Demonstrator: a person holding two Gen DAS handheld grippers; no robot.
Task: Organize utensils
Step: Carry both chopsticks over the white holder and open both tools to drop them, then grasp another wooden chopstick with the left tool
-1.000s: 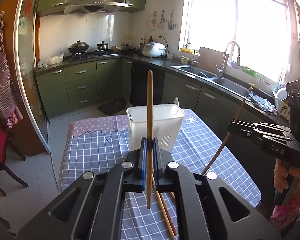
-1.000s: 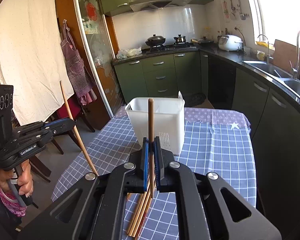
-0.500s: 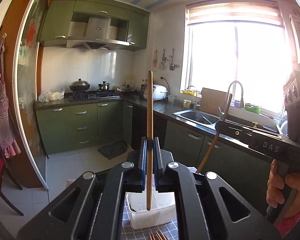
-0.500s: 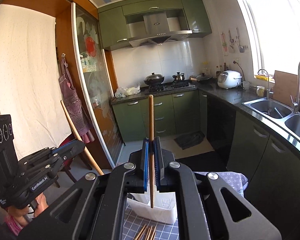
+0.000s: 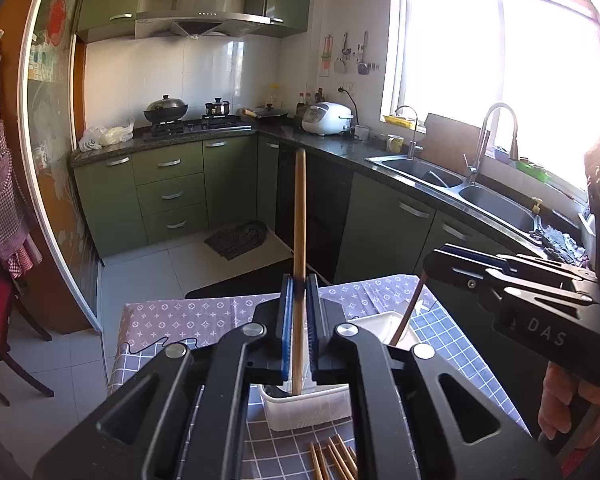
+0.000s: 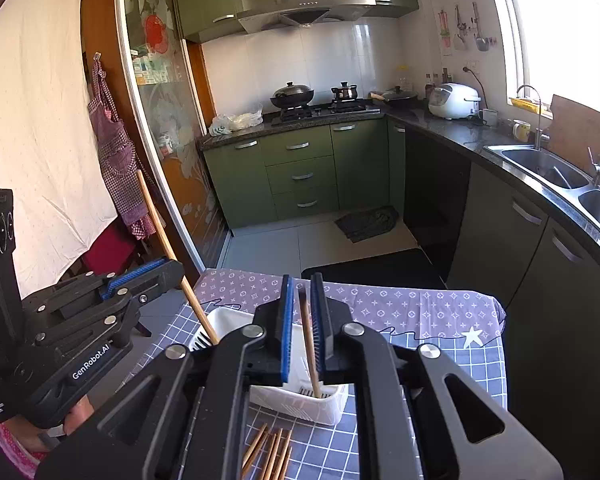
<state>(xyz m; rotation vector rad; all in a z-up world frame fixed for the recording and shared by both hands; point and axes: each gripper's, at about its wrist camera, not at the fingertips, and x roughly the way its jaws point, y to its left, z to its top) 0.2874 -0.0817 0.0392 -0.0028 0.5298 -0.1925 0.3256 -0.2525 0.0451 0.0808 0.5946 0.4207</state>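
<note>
left gripper (image 5: 299, 320) dropped from up high half a sec ago, pads loose around its chopstick (image 5: 299, 240), tip in the white holder (image 5: 304, 408), long axis near vertical | right gripper (image 6: 301, 324) fingers spread, its chopstick (image 6: 310, 356) let go, leaning tip-down in holder | so two are basically in, spare chopsticks (image 6: 270, 452) on tablecloth

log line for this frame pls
left hand-held gripper: open around chopstick | right hand-held gripper: open, chopstick dropping into white holder | spare chopsticks on table
</note>
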